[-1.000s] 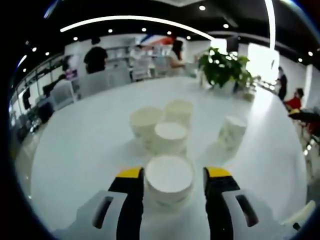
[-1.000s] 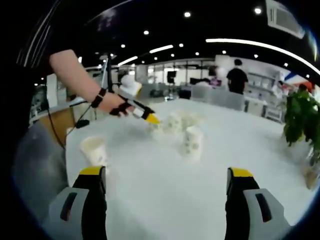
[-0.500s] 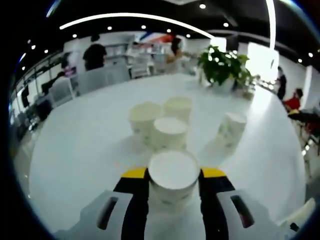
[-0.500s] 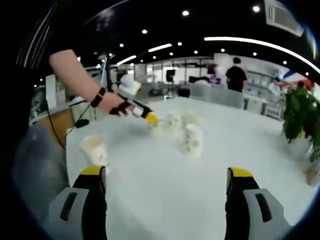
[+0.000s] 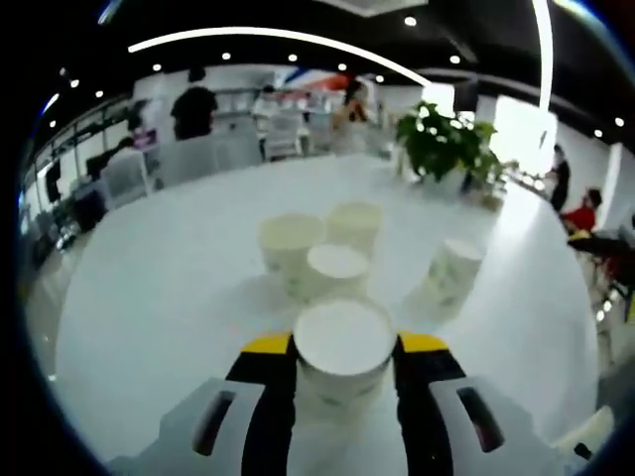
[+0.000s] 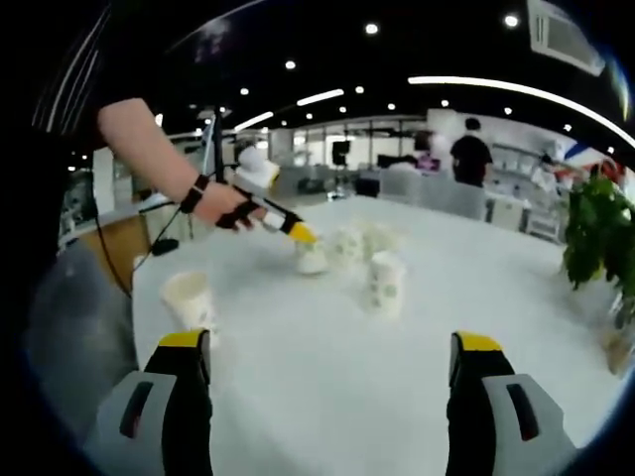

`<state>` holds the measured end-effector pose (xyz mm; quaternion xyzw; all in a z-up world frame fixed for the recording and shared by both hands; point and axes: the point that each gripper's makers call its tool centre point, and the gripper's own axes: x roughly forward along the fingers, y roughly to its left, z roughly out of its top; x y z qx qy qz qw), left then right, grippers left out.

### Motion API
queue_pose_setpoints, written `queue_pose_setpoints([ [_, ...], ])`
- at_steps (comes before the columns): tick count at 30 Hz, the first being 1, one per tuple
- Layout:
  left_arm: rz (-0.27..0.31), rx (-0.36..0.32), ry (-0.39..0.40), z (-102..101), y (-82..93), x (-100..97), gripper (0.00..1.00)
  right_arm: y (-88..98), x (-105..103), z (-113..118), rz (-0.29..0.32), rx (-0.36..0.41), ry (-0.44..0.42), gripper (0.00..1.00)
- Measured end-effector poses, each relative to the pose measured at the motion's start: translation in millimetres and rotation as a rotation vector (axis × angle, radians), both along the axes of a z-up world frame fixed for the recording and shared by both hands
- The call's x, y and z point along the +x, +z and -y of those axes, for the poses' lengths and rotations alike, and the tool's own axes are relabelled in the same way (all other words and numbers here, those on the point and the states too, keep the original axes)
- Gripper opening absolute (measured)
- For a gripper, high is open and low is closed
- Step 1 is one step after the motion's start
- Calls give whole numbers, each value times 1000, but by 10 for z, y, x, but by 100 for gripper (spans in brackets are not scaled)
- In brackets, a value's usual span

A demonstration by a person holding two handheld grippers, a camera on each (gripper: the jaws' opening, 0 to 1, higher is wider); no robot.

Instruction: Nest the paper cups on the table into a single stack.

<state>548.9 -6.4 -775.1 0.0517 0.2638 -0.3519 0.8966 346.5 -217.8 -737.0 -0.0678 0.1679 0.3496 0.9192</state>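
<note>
In the left gripper view my left gripper [image 5: 343,347] is shut on a white paper cup [image 5: 343,349], held upright between its yellow-tipped jaws. Beyond it three cups [image 5: 335,272] stand close together on the white table [image 5: 159,268], and a printed cup [image 5: 446,270] stands apart to the right. In the right gripper view my right gripper [image 6: 332,352] is open and empty above the table. There the left gripper [image 6: 298,234], held by a person's hand, grips a cup [image 6: 311,258], lifted slightly next to the cluster. A printed cup [image 6: 385,282] stands in the middle, and another cup [image 6: 188,298] near the left edge.
The round table's edge curves near the left side of the right gripper view. A potted plant [image 5: 442,139] stands at the table's far side. People and chairs are in the background, well beyond the table.
The left gripper has closed on the nearest cup, and the cup has risen slightly beside the cluster. The right gripper has stayed still and open.
</note>
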Motion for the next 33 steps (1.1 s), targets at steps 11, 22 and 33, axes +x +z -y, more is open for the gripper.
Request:
queue_pose_setpoints([
  [11,22,-38,42,-98,239,-43,36,141,-26,-87,26,6,9,99],
  [22,71,-56,17,-106,572,-174,36,320,-97,-212,59,6,22,98],
  [33,108,-51,-35,-90,804,-328,36,396,-171,-352,73,5,30,98],
])
